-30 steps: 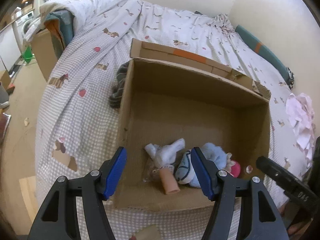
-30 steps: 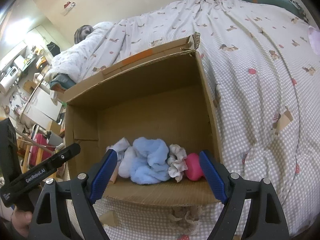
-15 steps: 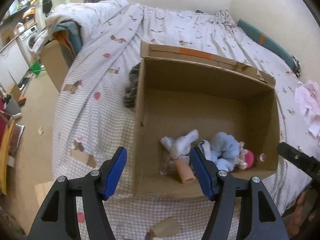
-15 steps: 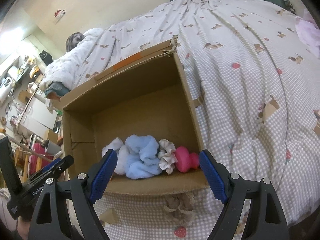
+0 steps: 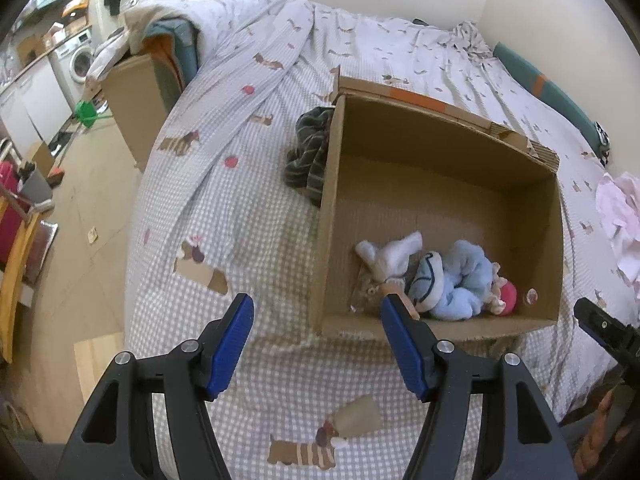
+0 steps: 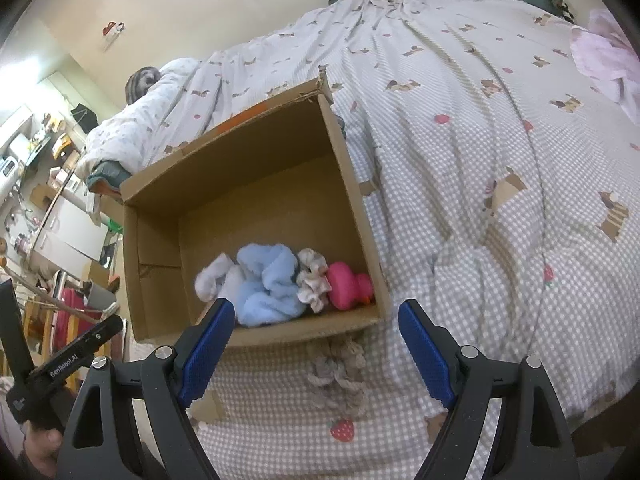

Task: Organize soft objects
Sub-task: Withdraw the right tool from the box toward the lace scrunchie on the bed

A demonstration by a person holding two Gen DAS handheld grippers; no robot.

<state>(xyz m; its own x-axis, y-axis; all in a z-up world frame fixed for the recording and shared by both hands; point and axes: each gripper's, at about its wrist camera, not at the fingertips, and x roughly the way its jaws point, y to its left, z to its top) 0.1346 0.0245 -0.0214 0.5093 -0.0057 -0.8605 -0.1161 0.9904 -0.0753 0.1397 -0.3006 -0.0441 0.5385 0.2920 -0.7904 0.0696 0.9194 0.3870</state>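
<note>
My left gripper [image 5: 316, 344] with its blue pads is open and holds nothing. It hangs over the checked bed cover [image 5: 208, 216] with little dogs and strawberries on it, just in front of the near left corner of the brown cardboard box [image 5: 326, 240]. My right gripper [image 6: 316, 346] is open wide and empty too. It hangs just in front of the near wall of the same box [image 6: 132, 264].

The box sits on the bed with its top open. All the soft things lie in a row along its near wall. There is a fluffy light blue cloth [image 6: 268, 280] in the middle. A white sock [image 5: 394, 256] lies on its left, as my left camera sees it. A small frilly cream scrunchie [image 6: 314, 280] and a bright pink rubber duck [image 6: 348, 286] lie on the other side, and the duck is in the box corner.

A dark striped cloth [image 5: 308, 156] lies on the bed, touching the box's outer left wall. A pale pink cloth [image 6: 604, 56] lies far off on the bed. A beige scrunchie [image 6: 340, 372] lies on the cover just outside the box, between my right gripper's fingers.
</note>
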